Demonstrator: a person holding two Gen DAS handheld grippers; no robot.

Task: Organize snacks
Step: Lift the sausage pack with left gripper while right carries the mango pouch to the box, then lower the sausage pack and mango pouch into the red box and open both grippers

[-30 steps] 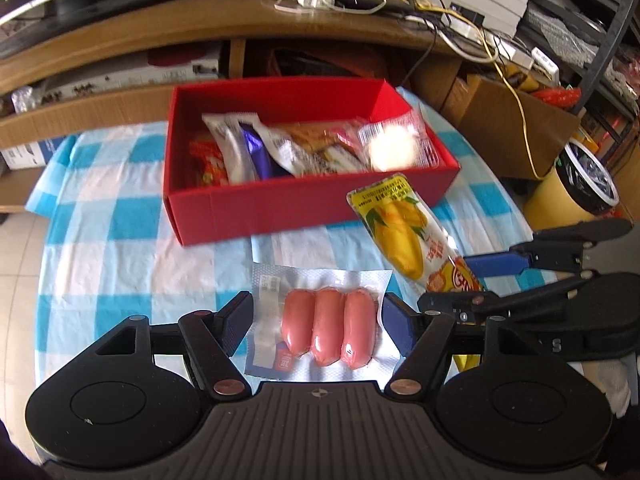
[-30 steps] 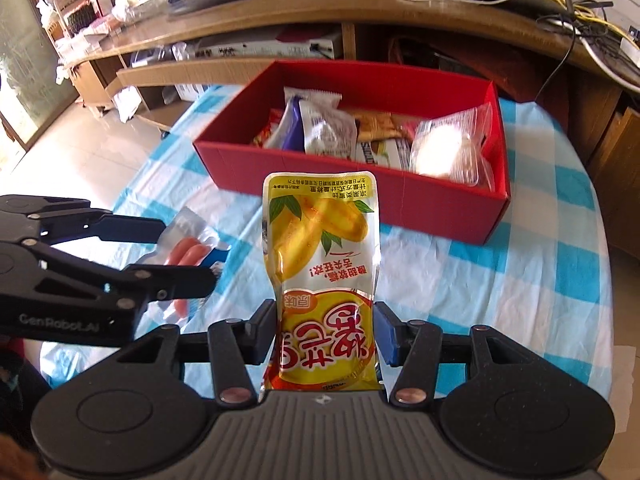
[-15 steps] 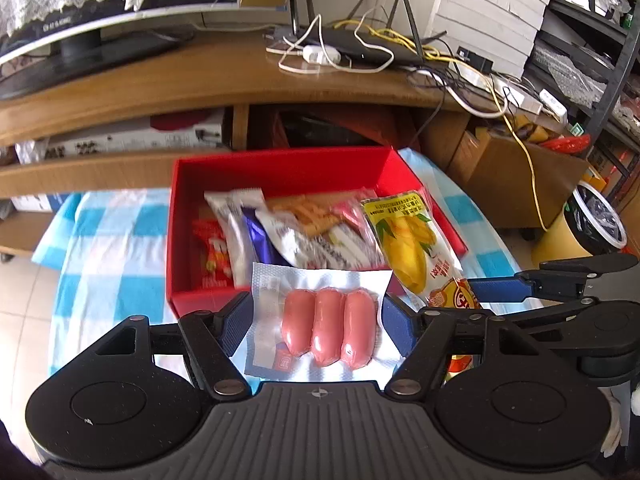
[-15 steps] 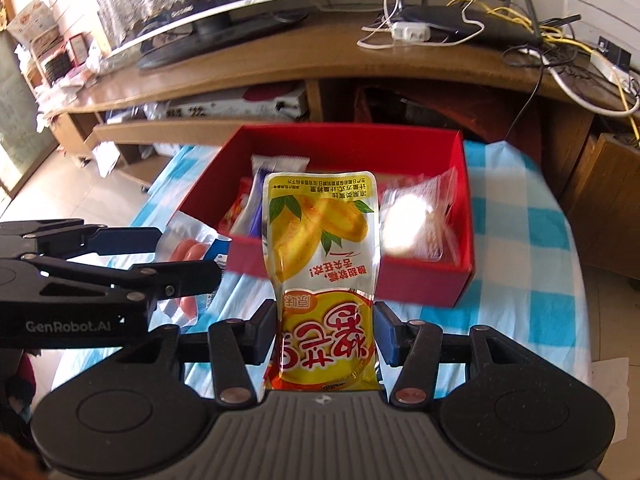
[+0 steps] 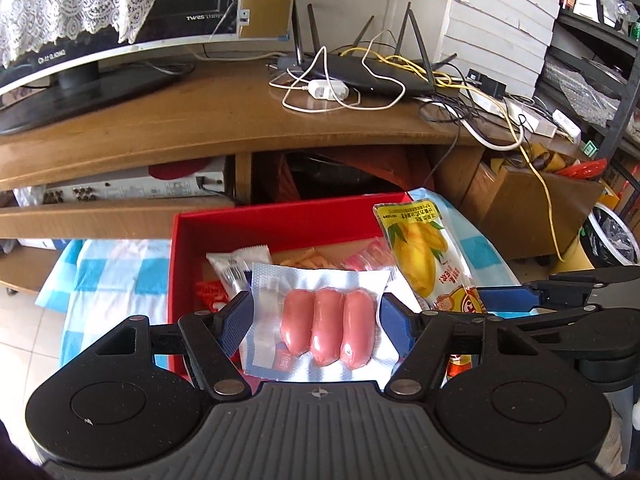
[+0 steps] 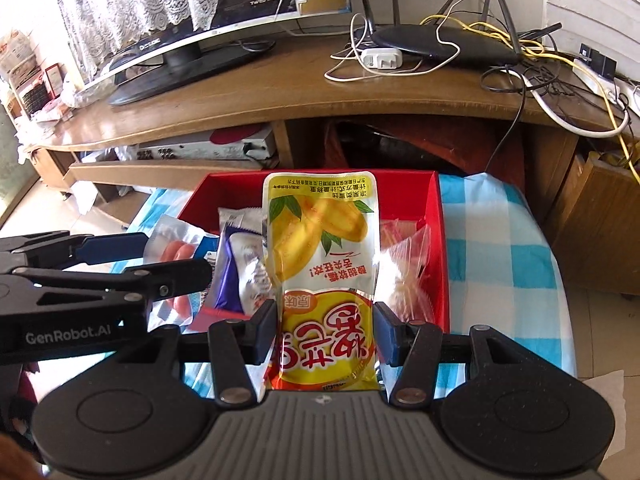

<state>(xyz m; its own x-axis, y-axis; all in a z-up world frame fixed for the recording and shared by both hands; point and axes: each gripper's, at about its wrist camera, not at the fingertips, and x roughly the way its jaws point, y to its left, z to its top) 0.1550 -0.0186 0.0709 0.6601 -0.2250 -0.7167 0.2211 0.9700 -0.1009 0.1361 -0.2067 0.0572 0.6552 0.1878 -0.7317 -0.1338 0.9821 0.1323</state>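
Two grippers carry snacks above the red box (image 5: 280, 228): the left gripper (image 5: 316, 320), jaws closing, clamps the sausage pack (image 5: 320, 328); the right gripper (image 6: 326, 336) at its 3 o'clock pinches the mango pouch (image 6: 320, 240); a router (image 5: 360, 72) sits at 12.

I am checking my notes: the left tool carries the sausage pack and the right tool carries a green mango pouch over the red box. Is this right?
Not quite: the mango pouch in the right tool is yellow, as the right wrist view shows. The left tool does carry the sausage pack over the red box.
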